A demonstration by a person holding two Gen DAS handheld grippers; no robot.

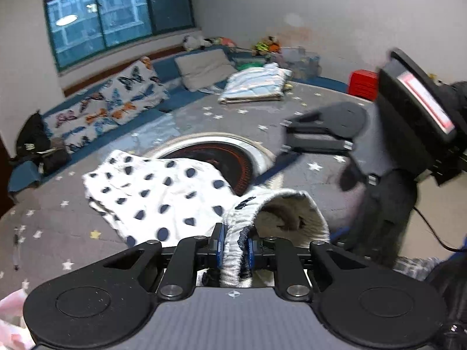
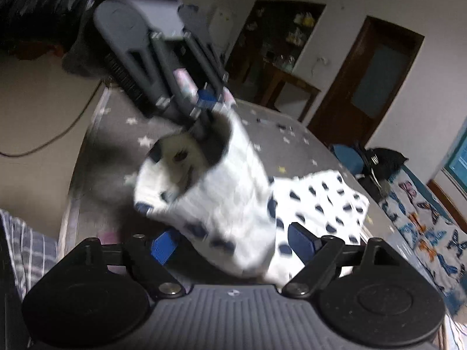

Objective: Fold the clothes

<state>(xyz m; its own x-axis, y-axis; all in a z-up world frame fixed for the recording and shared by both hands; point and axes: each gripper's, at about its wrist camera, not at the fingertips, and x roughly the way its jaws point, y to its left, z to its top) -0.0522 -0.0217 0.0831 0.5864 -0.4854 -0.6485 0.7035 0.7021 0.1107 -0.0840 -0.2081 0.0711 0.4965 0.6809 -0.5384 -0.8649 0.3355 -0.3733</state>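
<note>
The left tongs (image 1: pixel 233 250) are clamped on the ribbed white waistband of a white garment with dark blue spots (image 1: pixel 151 192); the band is pinched between the blue pads (image 1: pixel 220 245). The right tongs (image 2: pixel 233 245) are spread wide, and the garment hangs between the pads (image 2: pixel 300 240) without being pressed by either.

The garment is lifted at the waistband end, while the rest is draped over a grey mat with white stars (image 1: pixel 73 227). Part of a round black-and-orange disc with a white rim (image 1: pixel 230 157) is covered by the cloth.

In the left wrist view, the right tongs are seen to the upper right, blurred, above the mat. In the right wrist view, the left tongs are seen at the raised end of the garment.

Along the far edge, a butterfly-print cushion (image 1: pixel 111 102), a grey pillow (image 1: pixel 201 67), a folded pale quilt (image 1: pixel 256 83) and a red box (image 1: pixel 364 83) are located. A striped cloth (image 2: pixel 26 248) lies at the near edge.
</note>
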